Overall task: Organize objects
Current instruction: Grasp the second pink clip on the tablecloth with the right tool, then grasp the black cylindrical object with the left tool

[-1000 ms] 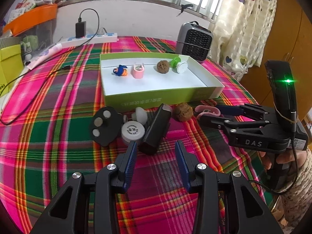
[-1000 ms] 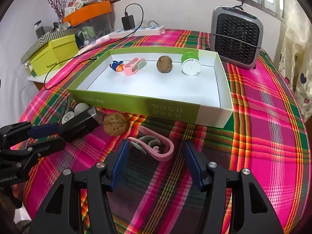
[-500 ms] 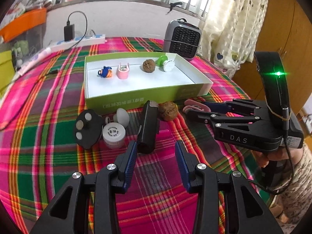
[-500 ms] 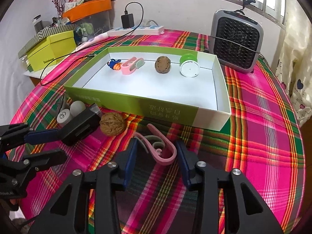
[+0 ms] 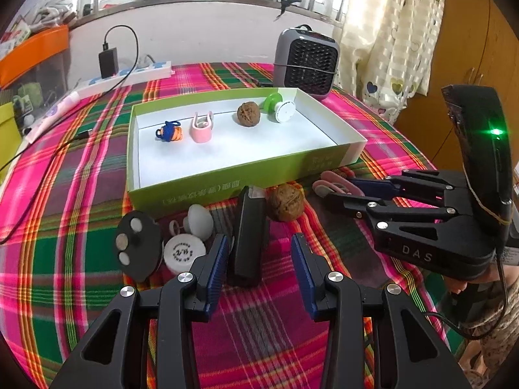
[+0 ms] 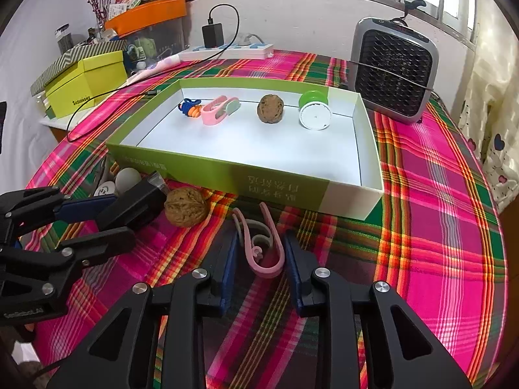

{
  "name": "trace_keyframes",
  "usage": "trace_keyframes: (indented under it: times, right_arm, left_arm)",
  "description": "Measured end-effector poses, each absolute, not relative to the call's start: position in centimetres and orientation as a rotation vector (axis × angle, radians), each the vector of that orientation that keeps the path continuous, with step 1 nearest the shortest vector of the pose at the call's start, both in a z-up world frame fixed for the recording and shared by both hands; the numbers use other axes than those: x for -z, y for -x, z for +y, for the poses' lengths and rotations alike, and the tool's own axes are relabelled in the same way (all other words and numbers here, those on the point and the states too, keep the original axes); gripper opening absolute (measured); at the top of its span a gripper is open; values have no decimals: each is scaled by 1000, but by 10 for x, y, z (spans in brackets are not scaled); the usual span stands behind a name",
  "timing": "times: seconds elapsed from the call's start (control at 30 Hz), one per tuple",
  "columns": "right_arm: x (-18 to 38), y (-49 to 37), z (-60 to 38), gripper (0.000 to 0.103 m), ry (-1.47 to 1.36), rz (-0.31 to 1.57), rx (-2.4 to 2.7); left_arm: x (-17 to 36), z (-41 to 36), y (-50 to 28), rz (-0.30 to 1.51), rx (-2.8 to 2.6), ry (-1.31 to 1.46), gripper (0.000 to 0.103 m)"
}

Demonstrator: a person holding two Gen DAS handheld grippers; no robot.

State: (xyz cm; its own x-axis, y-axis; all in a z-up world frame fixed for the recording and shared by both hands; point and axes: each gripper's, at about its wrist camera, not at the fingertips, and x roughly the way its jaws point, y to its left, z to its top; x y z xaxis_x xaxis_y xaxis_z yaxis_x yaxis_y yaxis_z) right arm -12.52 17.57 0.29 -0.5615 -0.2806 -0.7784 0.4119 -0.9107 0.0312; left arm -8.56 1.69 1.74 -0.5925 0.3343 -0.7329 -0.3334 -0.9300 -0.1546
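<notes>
Now the right hand-held gripper (image 6: 259, 259) is closing on the pink clip (image 6: 259, 246), its jaws far narrower than a second ago. The clip lies on the counter (image 6: 438, 210) between the blue pads, just in front of the tray (image 6: 292, 191). The right pad looks to be touching it; the left pad still shows a sliver of gap. So the pick is nearly made, and the clip probably goes next into the tray, beside the matching clip (image 6: 219, 111) already there.

The left hand-held gripper (image 5: 259, 259) has drifted sideways and stands part open over the near end of the black block (image 5: 246, 240), gripping nothing.

The clip is thin, smooth plastic, a springy loop with a curled grey inner tongue, likely to flex under the squeeze. The walnut (image 6: 185, 206) beside it is hard, wrinkled and round. The tray is shallow card, green outside and white inside. The counter wears a soft plaid cloth.
</notes>
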Motion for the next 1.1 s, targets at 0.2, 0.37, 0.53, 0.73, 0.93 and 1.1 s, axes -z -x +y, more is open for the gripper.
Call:
trace_keyframes:
  times: [0.2, 0.37, 0.53, 0.73, 0.93, 1.1]
  right_arm:
    - [-3, 126, 176, 27, -1189, 218, 2464]
    - [-3, 128, 175, 27, -1189, 210, 2465]
    - [-3, 129, 175, 27, -1187, 215, 2465]
    - [-3, 128, 174, 25, -1187, 216, 2465]
    - [-3, 128, 174, 25, -1186, 218, 2465]
    - [-3, 128, 174, 25, -1186, 218, 2466]
  left_arm:
    - [-15, 20, 92, 11, -2519, 1162, 38]
    - [-15, 23, 96, 52, -2527, 1167, 38]
    - [-15, 26, 98, 82, -2539, 1174, 37]
    - [-14, 28, 99, 95, -2544, 1183, 26]
    - [-11, 27, 101, 84, -2536, 1209, 22]
    - [-11, 26, 101, 84, -2535, 1211, 22]
